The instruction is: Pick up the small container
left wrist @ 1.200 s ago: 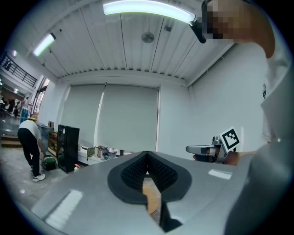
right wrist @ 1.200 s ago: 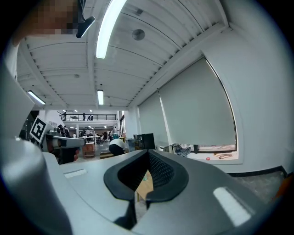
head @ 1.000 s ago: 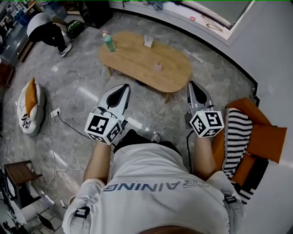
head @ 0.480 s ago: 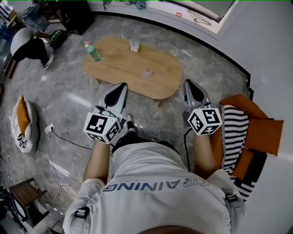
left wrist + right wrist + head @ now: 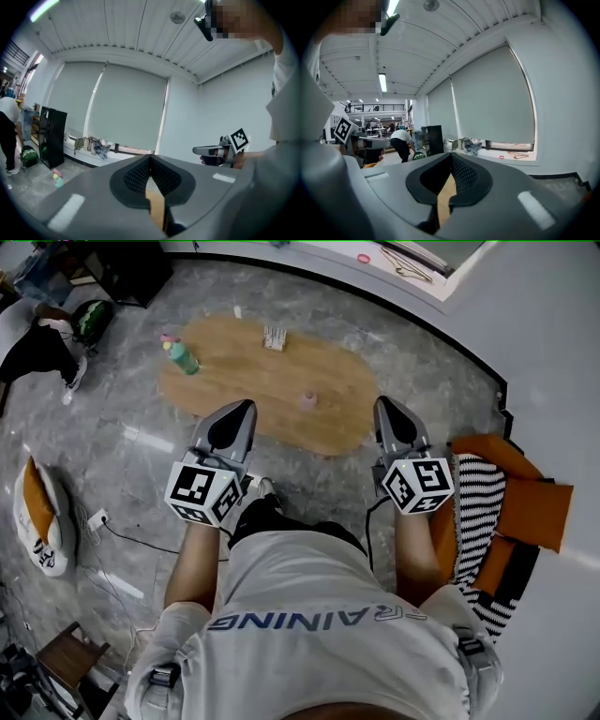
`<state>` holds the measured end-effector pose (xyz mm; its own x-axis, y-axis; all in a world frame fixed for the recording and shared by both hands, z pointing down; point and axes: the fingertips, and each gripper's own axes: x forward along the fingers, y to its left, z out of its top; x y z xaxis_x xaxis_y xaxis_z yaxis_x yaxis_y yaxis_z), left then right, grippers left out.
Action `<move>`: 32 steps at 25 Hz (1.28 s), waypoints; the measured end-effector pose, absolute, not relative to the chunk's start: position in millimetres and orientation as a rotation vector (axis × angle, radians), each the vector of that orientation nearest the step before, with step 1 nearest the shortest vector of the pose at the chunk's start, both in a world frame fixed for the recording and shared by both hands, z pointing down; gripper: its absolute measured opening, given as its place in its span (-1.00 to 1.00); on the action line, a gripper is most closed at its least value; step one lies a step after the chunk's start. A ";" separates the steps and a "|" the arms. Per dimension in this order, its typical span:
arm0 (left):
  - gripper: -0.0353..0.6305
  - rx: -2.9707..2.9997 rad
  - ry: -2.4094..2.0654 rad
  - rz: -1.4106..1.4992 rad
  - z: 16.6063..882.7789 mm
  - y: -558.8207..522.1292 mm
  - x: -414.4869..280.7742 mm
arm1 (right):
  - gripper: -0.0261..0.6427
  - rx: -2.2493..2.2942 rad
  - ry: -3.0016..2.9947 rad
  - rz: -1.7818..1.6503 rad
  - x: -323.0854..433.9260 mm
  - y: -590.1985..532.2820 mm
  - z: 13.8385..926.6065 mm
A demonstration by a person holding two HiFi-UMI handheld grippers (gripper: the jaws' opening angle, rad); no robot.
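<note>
While the small pink container (image 5: pixel 308 401) stands untouched on the oval wooden desk (image 5: pixel 272 381), the left tongs (image 5: pixel 246 406) and right tongs (image 5: pixel 384 404) are held closed and empty short of it. The approach is judged in hand; next, one pair must be opened and brought around it.

The person is holding the left gripper (image 5: pixel 242 407) and the right gripper (image 5: pixel 384 404) side by side, well apart, both pointing away from the torso. Each gripper's jaws are pressing together, gripping nothing. Both forearms (image 5: pixel 193 563) are reaching forward.
</note>
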<state>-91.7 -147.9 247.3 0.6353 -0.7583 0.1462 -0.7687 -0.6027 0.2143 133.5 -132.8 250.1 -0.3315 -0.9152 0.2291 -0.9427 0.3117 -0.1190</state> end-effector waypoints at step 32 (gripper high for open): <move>-0.89 2.389 -1.318 0.266 368.2 -237.4 -59.9 | 0.30 1.421 -2.389 0.555 142.5 -228.4 399.6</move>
